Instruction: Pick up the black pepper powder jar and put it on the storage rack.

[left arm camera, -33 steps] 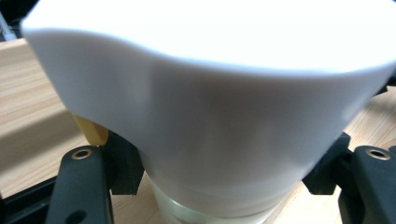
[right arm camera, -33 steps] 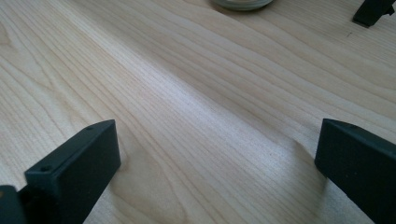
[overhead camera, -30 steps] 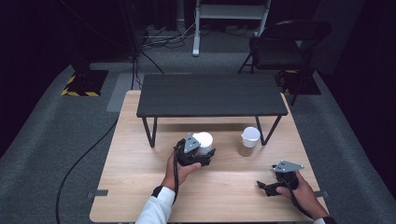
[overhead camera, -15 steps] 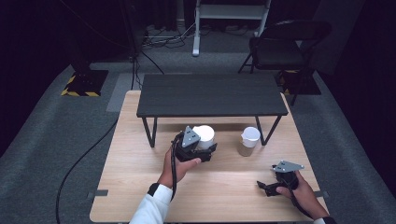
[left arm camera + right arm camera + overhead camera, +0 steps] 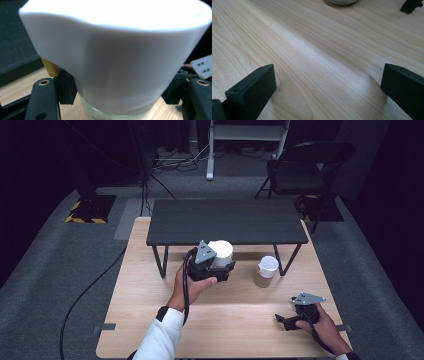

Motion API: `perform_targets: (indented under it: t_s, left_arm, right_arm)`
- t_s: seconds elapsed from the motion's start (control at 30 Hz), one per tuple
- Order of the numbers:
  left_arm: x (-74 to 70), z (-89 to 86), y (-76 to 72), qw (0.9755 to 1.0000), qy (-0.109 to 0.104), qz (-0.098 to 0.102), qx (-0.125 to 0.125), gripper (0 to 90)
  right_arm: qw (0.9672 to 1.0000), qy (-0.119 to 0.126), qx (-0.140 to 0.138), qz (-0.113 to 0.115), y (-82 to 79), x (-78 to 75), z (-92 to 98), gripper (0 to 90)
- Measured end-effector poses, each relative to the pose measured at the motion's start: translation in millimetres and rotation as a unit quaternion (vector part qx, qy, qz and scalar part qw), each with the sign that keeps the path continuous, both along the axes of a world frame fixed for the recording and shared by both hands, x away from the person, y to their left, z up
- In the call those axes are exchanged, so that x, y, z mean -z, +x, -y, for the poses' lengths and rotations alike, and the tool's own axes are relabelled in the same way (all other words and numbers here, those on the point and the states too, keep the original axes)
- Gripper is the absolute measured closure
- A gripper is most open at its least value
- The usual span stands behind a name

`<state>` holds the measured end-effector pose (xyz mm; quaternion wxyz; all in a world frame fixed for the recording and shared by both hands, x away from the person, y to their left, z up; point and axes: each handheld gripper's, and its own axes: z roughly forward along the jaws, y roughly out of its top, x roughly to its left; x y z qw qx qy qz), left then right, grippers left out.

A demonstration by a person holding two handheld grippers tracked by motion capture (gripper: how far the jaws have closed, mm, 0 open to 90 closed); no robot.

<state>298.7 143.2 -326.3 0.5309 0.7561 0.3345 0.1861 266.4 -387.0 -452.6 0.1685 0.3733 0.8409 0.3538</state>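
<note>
High view: the left hand-held gripper (image 5: 216, 265) is clamped on a white cup with a clear glassy base (image 5: 220, 253), held up off the light wooden counter (image 5: 150, 320), just in front of the low black metal shelf (image 5: 225, 220). A second cup, white above and tan below (image 5: 265, 271), stands near on the right. I'd carry it level and slowly.

Left gripper view: the jaws pinch the white cup (image 5: 117, 57) low, where white meets glass, so I'd keep the squeeze even; it could tip top-heavy.

Right gripper view: the right hand-held gripper (image 5: 327, 87) sits spread wide over bare wood, holding nothing, well placed to steady things if needed.
</note>
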Motion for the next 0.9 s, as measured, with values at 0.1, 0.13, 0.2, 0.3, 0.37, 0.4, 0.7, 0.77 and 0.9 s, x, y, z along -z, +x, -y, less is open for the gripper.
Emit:
perform_targets:
  t_s: [0.1, 0.13, 0.2, 0.3, 0.37, 0.4, 0.7, 0.77, 0.9]
  left_arm:
    - [-11.7, -0.1, 0.7, 1.0, -0.002, 0.005, 0.0, 30.5]
    - [-15.2, 0.0, 0.7, 1.0, -0.001, 0.007, 0.0, 30.5]
    - [-20.3, 0.2, 0.8, 1.0, -0.002, 0.009, -0.001, 30.5]
    - [-28.2, 0.8, 1.7, 0.9999, 0.001, 0.013, -0.002, 30.5]
    - [-33.3, 0.3, 3.3, 0.9999, 0.0, 0.015, -0.001, 30.5]
    - [-35.4, 0.2, 3.5, 0.9999, 0.002, 0.016, -0.001, 30.6]
    - [-53.8, -1.8, 8.5, 0.9994, 0.003, 0.029, -0.02, 30.5]
    - [-56.0, -2.7, 10.4, 0.9992, 0.002, 0.03, -0.024, 30.5]
    - [-60.3, -1.8, 15.2, 0.999, 0.003, 0.032, -0.031, 30.6]
  right_arm:
    - [1.0, 0.0, 0.0, 0.0, 0.0, 0.0, 0.0, 0.0]
    - [1.0, 0.0, 0.0, 0.0, 0.0, 0.0, 0.0, 0.0]
    - [1.0, 0.0, 0.0, 0.0, 0.0, 0.0, 0.0, 0.0]
    - [1.0, 0.0, 0.0, 0.0, 0.0, 0.1, 0.0, 0.0]
    - [1.0, 0.0, 0.0, 0.0, -0.1, -0.1, 0.0, 0.0]
    - [1.0, 0.0, 0.0, 0.0, -0.1, 0.0, 0.0, 0.0]
    - [1.0, 0.001, 0.0, -0.001, -0.3, -0.1, 0.1, 0.0]
    - [1.0, 0.0, -0.001, 0.0, -0.4, -0.1, 0.2, 0.0]
    - [1.0, 0.0, -0.001, 0.0, -0.4, 0.1, 0.4, 0.0]
